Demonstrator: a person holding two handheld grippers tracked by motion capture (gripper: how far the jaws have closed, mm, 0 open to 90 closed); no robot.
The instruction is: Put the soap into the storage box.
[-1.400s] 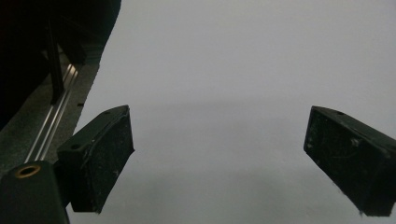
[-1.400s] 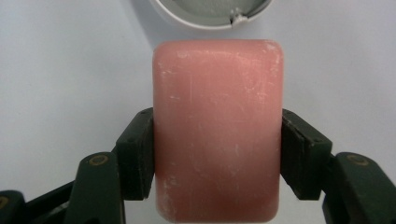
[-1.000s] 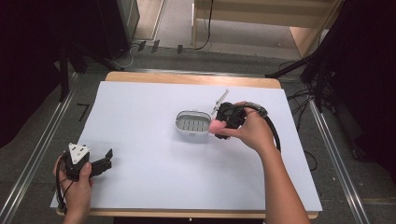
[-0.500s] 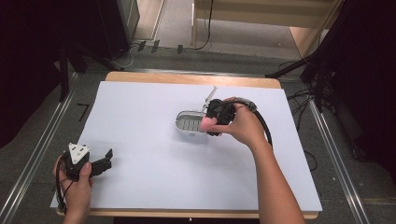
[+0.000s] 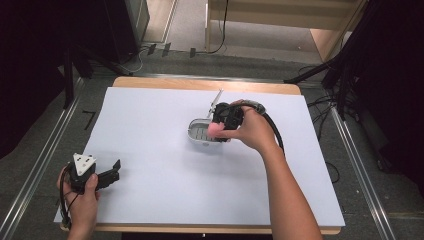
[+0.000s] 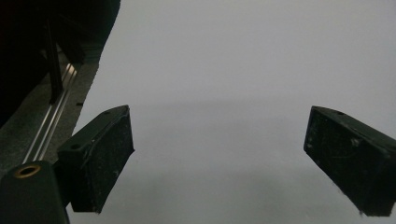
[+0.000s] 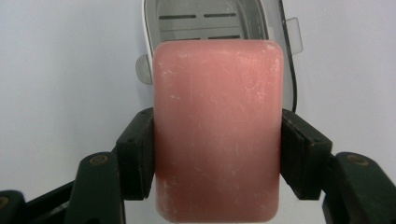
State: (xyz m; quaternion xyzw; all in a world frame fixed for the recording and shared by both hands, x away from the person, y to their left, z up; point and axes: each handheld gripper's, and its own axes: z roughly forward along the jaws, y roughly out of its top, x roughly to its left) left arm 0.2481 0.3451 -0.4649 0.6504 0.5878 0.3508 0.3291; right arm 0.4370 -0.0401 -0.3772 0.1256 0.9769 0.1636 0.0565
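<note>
Since the earlier frames my right gripper (image 5: 220, 131) has travelled from the 3 o'clock side of the soap dish (image 5: 200, 132) to a position over its 3 o'clock end, carrying the pink soap bar (image 5: 216, 131) with it; my left gripper (image 5: 112, 171) has not moved.

Nearest to me, in the high view, the left hand (image 5: 82, 200) rests at the 7 o'clock corner of the white table cover (image 5: 150, 150), holding its gripper with the grey three-cornered plate (image 5: 83, 162) on top. In the left gripper view (image 6: 219, 154) its jaws stand released, wide apart, with bare white surface between them and a metal rail (image 6: 51, 116) off the table edge at 9 o'clock.

Further in, the right forearm (image 5: 287, 195) reaches from 5 o'clock toward the table centre, and the right hand (image 5: 252, 131) holds its gripper at the dish, cable (image 5: 272, 131) looping behind the wrist. In the right gripper view (image 7: 217, 154) the jaws are clenched on the soap bar's two long sides, with the bar (image 7: 217, 135) upright between them. Beyond the bar, at 12 o'clock, lies the dish (image 7: 280, 37), its slotted grey floor and white rim visible. I cannot tell whether the bar touches the dish.

Farthest, the table's wooden edge (image 5: 200, 84) runs along 12 o'clock.
</note>
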